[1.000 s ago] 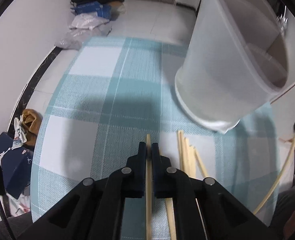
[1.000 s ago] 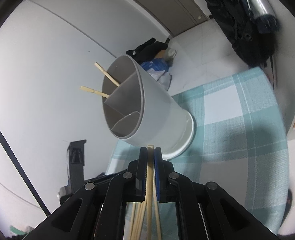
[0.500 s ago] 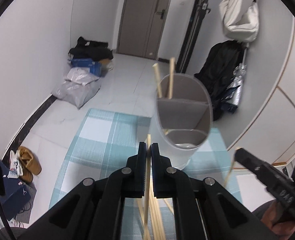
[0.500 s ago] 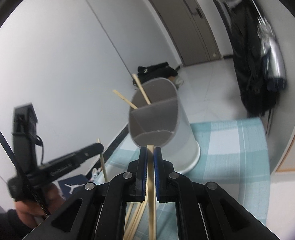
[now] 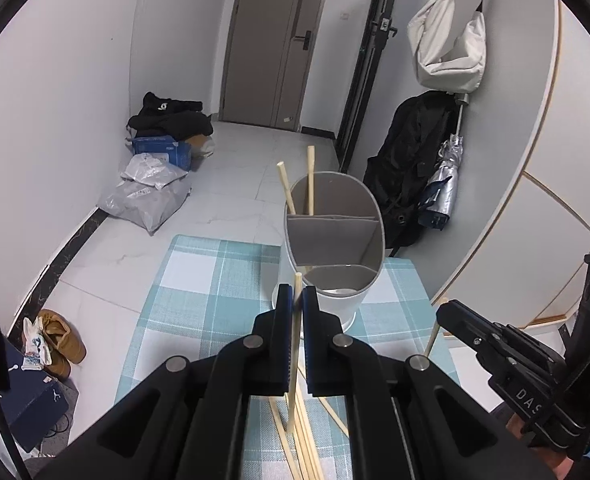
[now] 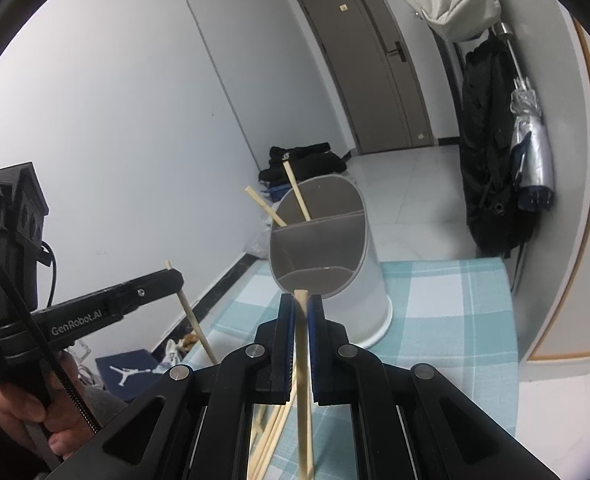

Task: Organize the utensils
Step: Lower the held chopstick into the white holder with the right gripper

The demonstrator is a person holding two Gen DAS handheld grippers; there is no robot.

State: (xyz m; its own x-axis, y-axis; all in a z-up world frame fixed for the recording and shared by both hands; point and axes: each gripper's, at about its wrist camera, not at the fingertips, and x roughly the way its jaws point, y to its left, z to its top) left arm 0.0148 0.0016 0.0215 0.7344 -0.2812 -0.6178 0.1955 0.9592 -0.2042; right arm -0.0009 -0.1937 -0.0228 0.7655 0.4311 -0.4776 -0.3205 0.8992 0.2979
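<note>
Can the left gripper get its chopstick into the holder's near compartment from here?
Probably yes. The left gripper is shut on a chopstick, the holder stands upright just ahead, its near compartment looks open, and the right gripper sits off to the side.

- Your work surface is a table under a teal-and-white checked cloth (image 5: 199, 280).
- At its far end stands the white divided utensil holder (image 5: 331, 256).
- Loose wooden chopsticks (image 5: 303, 440) lie on the cloth nearest you.
</note>
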